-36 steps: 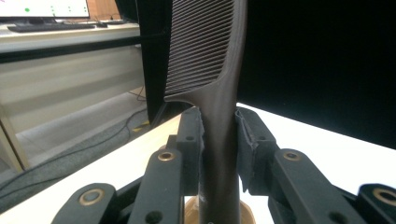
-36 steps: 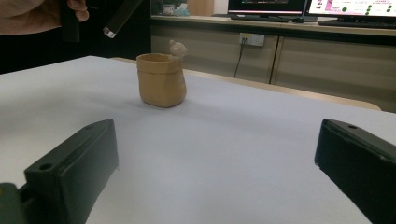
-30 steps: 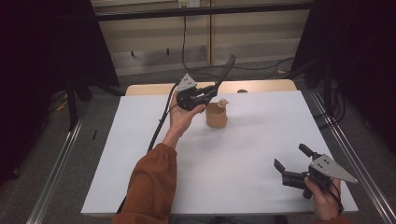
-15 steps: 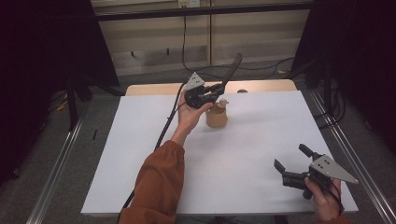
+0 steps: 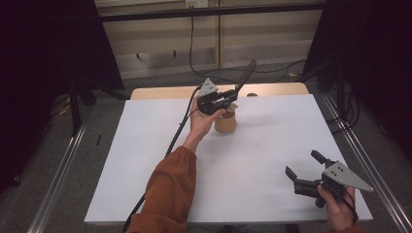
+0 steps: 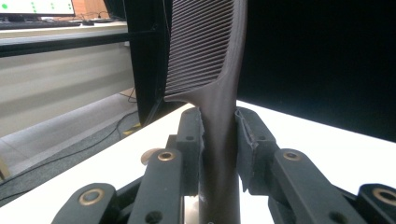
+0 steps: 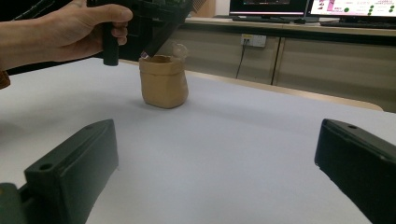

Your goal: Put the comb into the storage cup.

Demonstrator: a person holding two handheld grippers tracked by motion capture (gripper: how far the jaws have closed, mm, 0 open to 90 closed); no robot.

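Looking from the high view, the left gripper [image 5: 228,99] clamps a dark comb [image 5: 245,77] by its handle, long axis slanting up and far-right, directly over the tan pouch [image 5: 226,121]. Its own view shows the pads [image 6: 246,140] pinching the handle. From the right gripper's view, the handle tip meets the pouch mouth; the right gripper [image 5: 303,170] rests wide open and empty, well apart at near right.

Dark fine-toothed plastic comb [image 6: 205,51], handle clamped in the left gripper [image 5: 227,100], toothed end slanting up and away over a small tan, seemingly paper, pouch [image 5: 226,121] standing upright on the white table [image 5: 145,145].
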